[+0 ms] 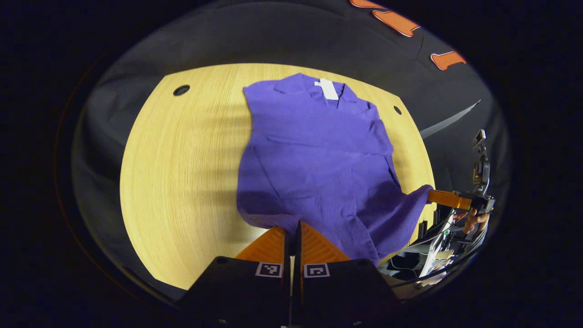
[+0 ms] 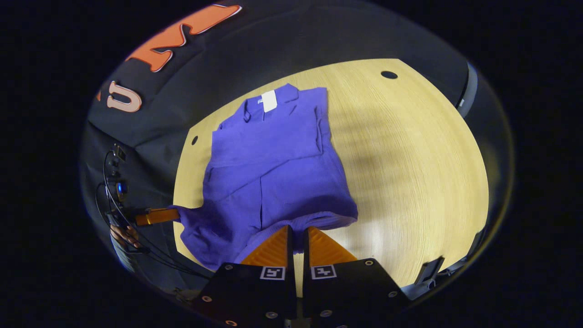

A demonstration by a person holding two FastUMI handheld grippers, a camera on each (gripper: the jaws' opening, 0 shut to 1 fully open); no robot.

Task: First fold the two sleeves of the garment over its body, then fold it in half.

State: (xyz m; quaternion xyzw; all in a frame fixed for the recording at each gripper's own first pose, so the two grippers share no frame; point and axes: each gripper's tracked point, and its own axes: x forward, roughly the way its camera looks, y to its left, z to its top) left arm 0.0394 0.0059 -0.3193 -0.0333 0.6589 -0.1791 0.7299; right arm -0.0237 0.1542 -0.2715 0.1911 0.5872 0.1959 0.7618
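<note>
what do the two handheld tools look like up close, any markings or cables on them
In the left gripper view, the left tool has two ridged, wedge-shaped fingers on a black body bearing two square black-and-white markers, one per side, with small screws near the corners. The right tool in the right gripper view has the same build. Seen from farther off, the left tool trails thin dark cables and has a small blue light.

The left gripper view is looking from the near edge of the wooden table (image 1: pixel 182 173) forward and down over the purple garment (image 1: pixel 314 159), quite near its hem. The right gripper view is looking the same way from the garment's (image 2: pixel 273 168) other near corner. Both are sharing the garment, its white label (image 1: pixel 329 89), probably the whole tabletop (image 2: pixel 410 159).
</note>
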